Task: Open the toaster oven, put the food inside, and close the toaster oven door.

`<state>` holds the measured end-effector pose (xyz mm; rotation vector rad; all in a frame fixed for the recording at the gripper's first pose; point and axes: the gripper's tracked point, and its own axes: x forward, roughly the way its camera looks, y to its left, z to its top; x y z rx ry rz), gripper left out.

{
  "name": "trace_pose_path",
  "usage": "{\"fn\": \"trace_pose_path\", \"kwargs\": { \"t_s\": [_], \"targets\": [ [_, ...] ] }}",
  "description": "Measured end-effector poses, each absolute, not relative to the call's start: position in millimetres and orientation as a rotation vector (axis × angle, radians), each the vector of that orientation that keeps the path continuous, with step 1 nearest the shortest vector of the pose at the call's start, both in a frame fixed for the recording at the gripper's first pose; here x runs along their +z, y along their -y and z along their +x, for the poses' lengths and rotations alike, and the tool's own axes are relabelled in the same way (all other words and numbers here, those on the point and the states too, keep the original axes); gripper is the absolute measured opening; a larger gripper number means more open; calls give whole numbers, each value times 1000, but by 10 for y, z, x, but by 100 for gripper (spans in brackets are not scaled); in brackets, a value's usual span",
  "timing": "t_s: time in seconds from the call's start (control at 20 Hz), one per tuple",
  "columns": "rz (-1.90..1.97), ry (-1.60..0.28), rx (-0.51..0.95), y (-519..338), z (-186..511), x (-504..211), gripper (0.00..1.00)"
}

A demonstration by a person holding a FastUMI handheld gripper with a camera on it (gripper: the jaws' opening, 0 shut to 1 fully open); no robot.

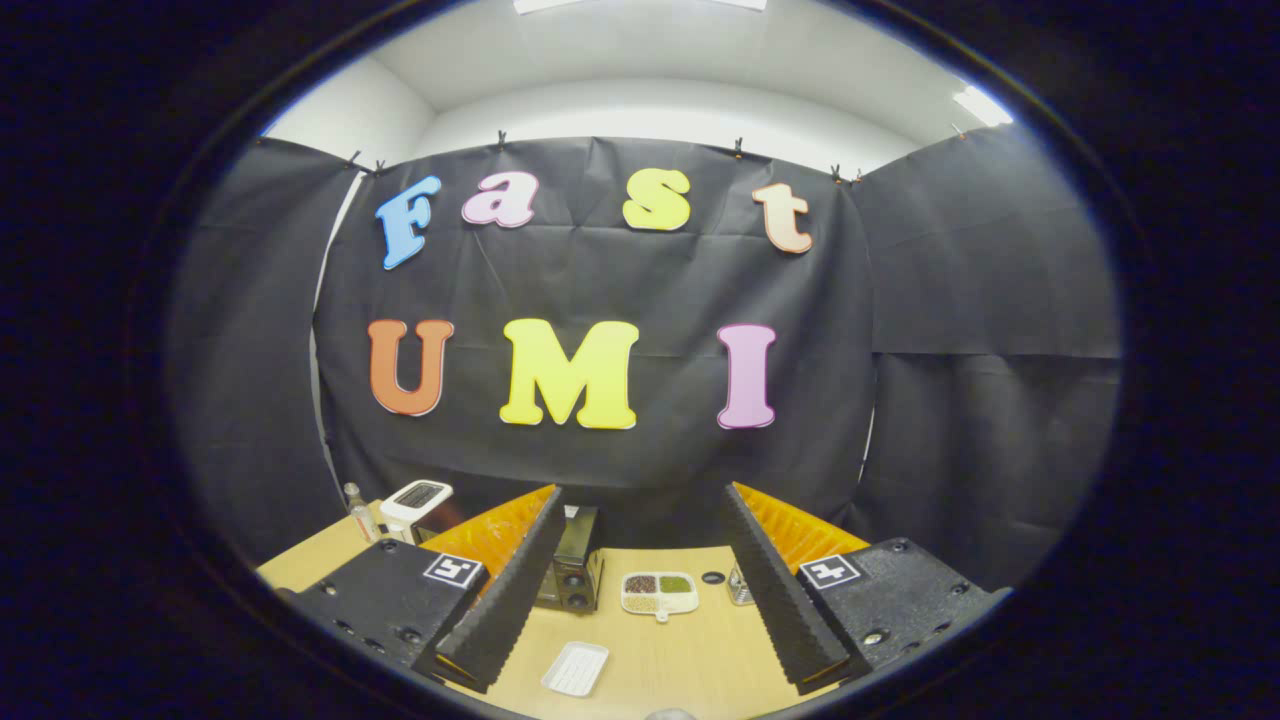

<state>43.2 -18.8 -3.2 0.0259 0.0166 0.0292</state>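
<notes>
My gripper (642, 498) is held high above a wooden table (690, 650), open, with a wide gap and nothing between its black ribbed fingers (510, 590). A small dark toaster oven (578, 560) with two knobs stands at the back of the table, just inside the left finger, which hides part of it. I cannot tell how its door stands. To its right, between the fingers, lies a white divided dish (660, 592) with brown and green grains. A white ribbed tray (575, 668) lies nearer to me, in front of the oven.
A white appliance (418, 500) and a small bottle (358, 512) stand at the table's back left, beyond the left finger. A small black disc (712, 577) and a metal cup-like thing (740, 586) sit beside the right finger. Black cloth walls close in the table.
</notes>
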Motion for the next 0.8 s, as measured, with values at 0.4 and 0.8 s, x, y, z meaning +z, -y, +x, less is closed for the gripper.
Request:
{"fn": "trace_pose_path", "kwargs": {
  "t_s": [0.4, 0.8],
  "targets": [
    [44, -9, 62, 201, 374, -64, 100],
    [40, -14, 53, 255, 354, -108, 100]
  ]
}}
